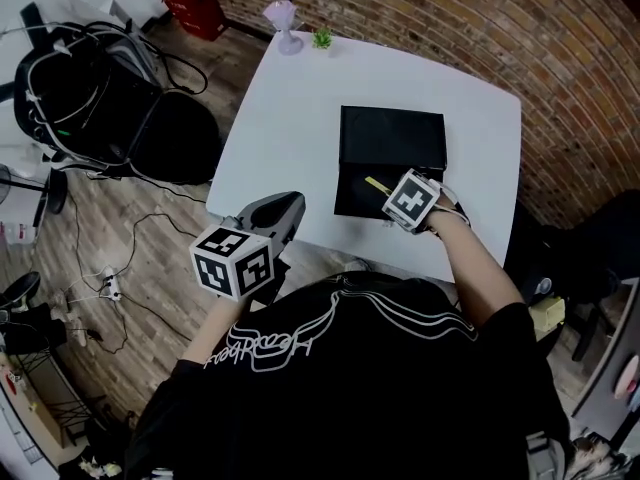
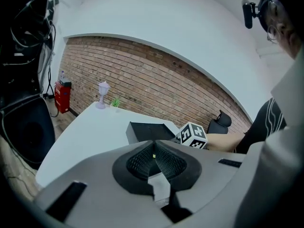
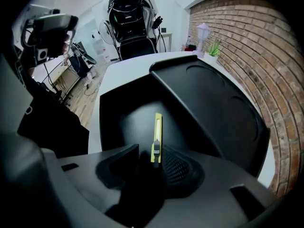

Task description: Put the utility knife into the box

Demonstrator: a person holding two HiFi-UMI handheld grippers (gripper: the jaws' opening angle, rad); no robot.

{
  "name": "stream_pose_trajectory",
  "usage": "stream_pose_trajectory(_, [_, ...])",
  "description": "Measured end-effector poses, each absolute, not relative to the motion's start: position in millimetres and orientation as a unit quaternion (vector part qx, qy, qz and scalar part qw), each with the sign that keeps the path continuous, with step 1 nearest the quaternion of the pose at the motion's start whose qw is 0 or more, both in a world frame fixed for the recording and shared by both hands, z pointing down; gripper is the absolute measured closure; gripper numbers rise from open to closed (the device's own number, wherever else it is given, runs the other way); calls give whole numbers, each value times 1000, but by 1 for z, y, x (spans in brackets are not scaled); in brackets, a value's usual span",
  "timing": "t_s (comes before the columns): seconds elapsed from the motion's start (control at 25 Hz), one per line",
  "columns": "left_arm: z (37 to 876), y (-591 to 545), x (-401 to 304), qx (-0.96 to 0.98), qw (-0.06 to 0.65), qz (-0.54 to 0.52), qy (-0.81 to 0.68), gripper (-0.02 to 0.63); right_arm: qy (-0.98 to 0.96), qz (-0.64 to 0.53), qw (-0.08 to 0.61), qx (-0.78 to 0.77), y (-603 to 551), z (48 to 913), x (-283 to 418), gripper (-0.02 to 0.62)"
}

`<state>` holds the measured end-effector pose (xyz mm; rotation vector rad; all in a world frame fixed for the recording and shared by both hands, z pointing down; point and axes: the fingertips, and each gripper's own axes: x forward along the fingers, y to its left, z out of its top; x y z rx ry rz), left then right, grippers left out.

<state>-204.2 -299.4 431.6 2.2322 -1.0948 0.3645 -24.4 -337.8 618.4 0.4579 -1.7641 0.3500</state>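
Observation:
An open black box (image 1: 352, 200) lies on the white table (image 1: 290, 128), its lid (image 1: 392, 138) folded back toward the wall. The yellow utility knife (image 1: 377, 185) rests flat on the box floor. In the right gripper view the knife (image 3: 156, 139) lies lengthwise, its near end between the jaws and close to the right pad, with a wide gap to the left one. My right gripper (image 3: 149, 152) is open over the box's near edge (image 1: 397, 204). My left gripper (image 1: 290, 206) hovers at the table's front left edge, jaws together and empty (image 2: 153, 148).
A purple goblet-shaped ornament (image 1: 282, 23) and a small green plant (image 1: 322, 38) stand at the table's far edge. A black chair with cables (image 1: 90, 88) and a red case (image 1: 195, 8) are on the wooden floor to the left. A brick wall (image 1: 520, 38) runs behind and right.

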Motion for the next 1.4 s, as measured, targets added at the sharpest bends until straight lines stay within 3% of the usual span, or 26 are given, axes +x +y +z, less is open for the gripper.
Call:
stream_pose_trajectory(0.16, [425, -292, -206, 851, 302, 134, -408, 568, -796, 179, 535, 217, -331, 593, -36, 411])
stream_pose_trajectory(0.32, [417, -288, -201, 860, 292, 128, -398, 569, -844, 237, 419, 236, -319, 549, -46, 407])
stream_pose_trajectory(0.48, [406, -286, -191, 871, 288, 118, -381, 569, -891, 298, 233, 249, -303, 472, -64, 469])
stream_pose_trajectory(0.56, [398, -288, -184, 877, 282, 111, -372, 568, -901, 286, 185, 269, -301, 443, -63, 535])
stream_pose_trajectory(0.64, [392, -288, -177, 883, 280, 107, -361, 569, -903, 273, 161, 289, -297, 430, -58, 592])
stream_pose_trajectory(1.0, [386, -275, -146, 902, 274, 103, -316, 568, -918, 248, 65, 303, -271, 396, -49, 594])
stream_pose_trajectory(1.4, [379, -269, -137, 912, 264, 98, -298, 569, -920, 231, 44, 314, -264, 387, -49, 594])
